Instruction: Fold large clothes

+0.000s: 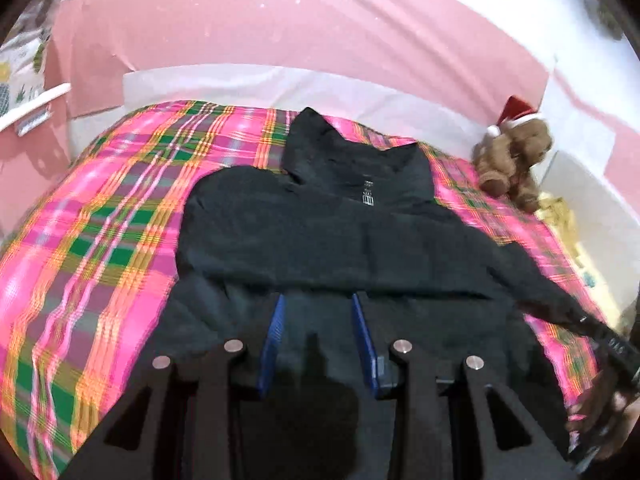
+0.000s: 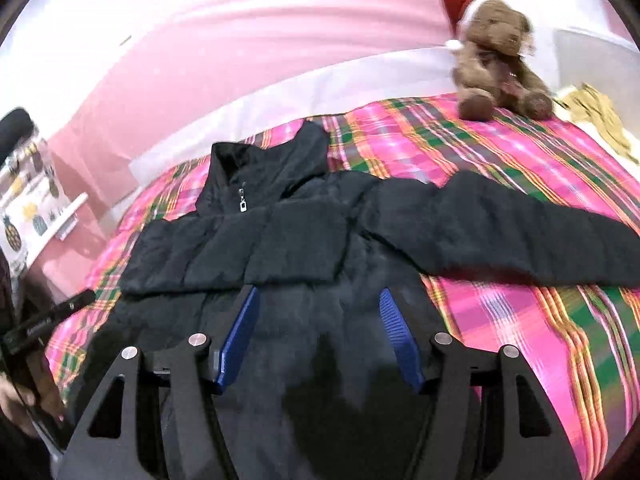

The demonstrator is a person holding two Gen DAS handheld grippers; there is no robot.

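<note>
Black puffer jacket (image 2: 280, 240) lies flat on the plaid bedspread (image 2: 500, 320), 1 sleeve (image 2: 520, 236) outstretched. Left gripper (image 1: 320, 320) and right gripper (image 2: 324, 312) hover, jaws apart, seemingly empty. Soft, bulky, slippery: pinch that sleeve's cuff, then the hem.

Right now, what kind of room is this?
Likely a bedroom: a bed with a plaid bedspread, a teddy bear in a Santa hat by the pink wall, a black jacket laid out.
</note>
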